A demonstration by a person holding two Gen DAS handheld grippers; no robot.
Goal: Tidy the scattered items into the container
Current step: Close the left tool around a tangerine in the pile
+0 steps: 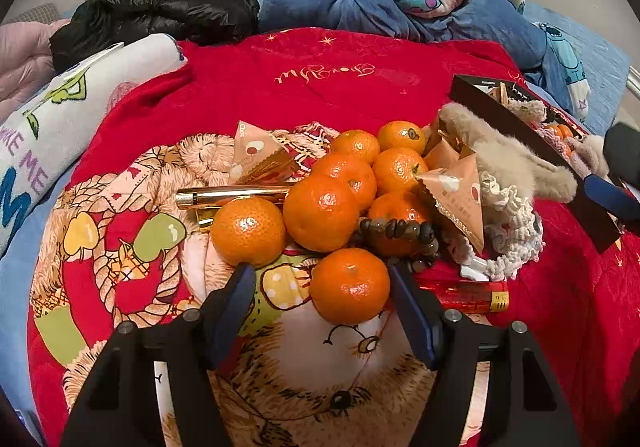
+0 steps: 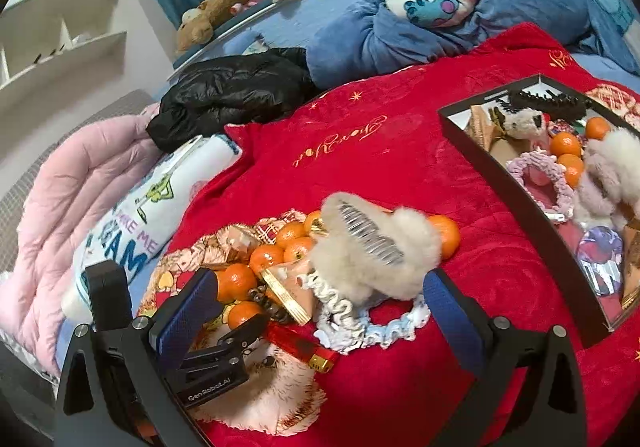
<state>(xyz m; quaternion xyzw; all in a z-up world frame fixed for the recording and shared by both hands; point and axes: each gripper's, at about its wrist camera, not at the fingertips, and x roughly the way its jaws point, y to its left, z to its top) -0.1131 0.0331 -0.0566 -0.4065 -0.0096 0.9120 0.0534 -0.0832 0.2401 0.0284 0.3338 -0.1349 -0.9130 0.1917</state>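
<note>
1. Bedroom scene: everything is sitting on a red blanket (image 1: 340, 59) spread over the bed, so I'm using that blanket as the reference for the rest.
2. Toward the blanket's right edge, the dark container (image 2: 500, 167) is lying open, already holding some oranges and fluffy bits.
3. Mid-blanket, the scattered pile is waiting, with a fluffy hair claw (image 2: 376, 247) sitting on top.
4. Right gripper (image 2: 320, 303) is hanging over that pile with its jaws spread wide, gripping nothing.
5. Left gripper (image 1: 324, 279) is straddling the nearest orange (image 1: 350, 285); its jaws are released, with a clear gap on one side.
6. My take: center the fruit, close gently since it's probably squishy, and avoid snagging the bead bracelet (image 1: 400, 235) just behind.
</note>
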